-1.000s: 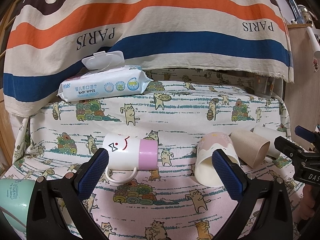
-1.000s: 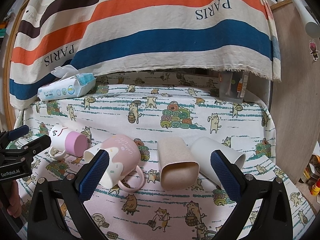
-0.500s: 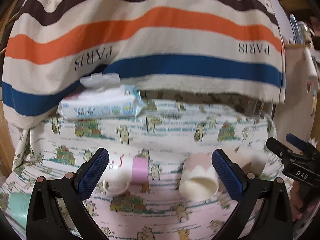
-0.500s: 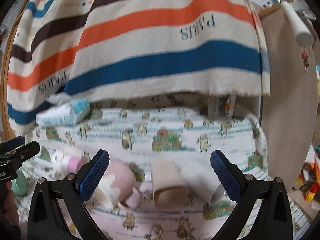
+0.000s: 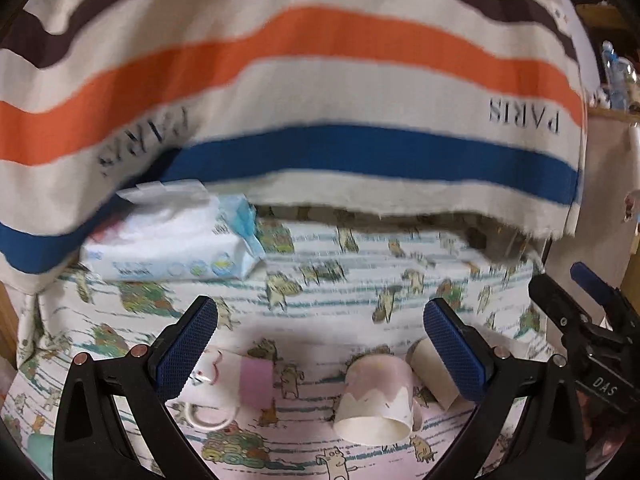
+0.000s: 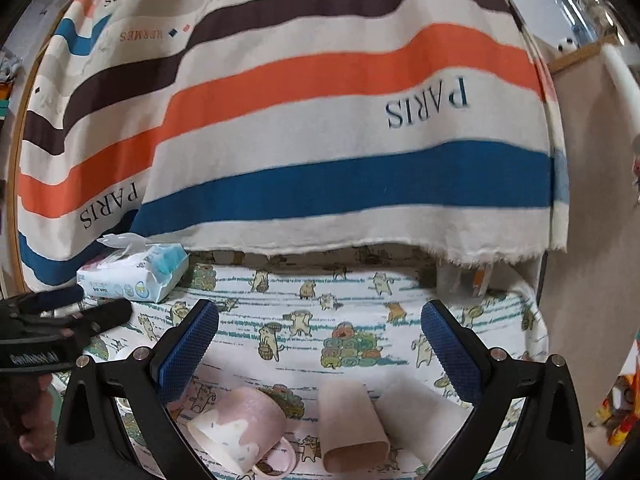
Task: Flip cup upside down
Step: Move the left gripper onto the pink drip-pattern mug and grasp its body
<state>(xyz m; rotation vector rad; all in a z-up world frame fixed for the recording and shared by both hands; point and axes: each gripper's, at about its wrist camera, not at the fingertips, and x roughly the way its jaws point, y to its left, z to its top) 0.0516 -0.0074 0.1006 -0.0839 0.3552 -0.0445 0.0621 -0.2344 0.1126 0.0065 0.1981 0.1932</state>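
Note:
Several cups lie on their sides on the cartoon-print cloth. A white mug with a pink band (image 5: 236, 384) lies at the left. A pink and cream mug (image 5: 376, 400) (image 6: 240, 424) lies in the middle. A beige cup (image 6: 352, 420) (image 5: 432, 372) and a white cup (image 6: 416, 412) lie to its right. My left gripper (image 5: 320, 344) is open and empty, raised above the two mugs. My right gripper (image 6: 320, 344) is open and empty, raised above the beige cup. Each gripper shows in the other's view, the right one (image 5: 580, 320) and the left one (image 6: 64, 316).
A baby wipes pack (image 5: 172, 240) (image 6: 132, 272) lies at the back left. A striped PARIS cloth (image 6: 320, 140) hangs behind the table. A teal object (image 5: 40, 452) sits at the near left edge. A wooden panel (image 6: 592, 240) stands at the right.
Both grippers have pulled up and back from the cups, so the cups now sit lower in both views. Both stay open. The cups have not moved.

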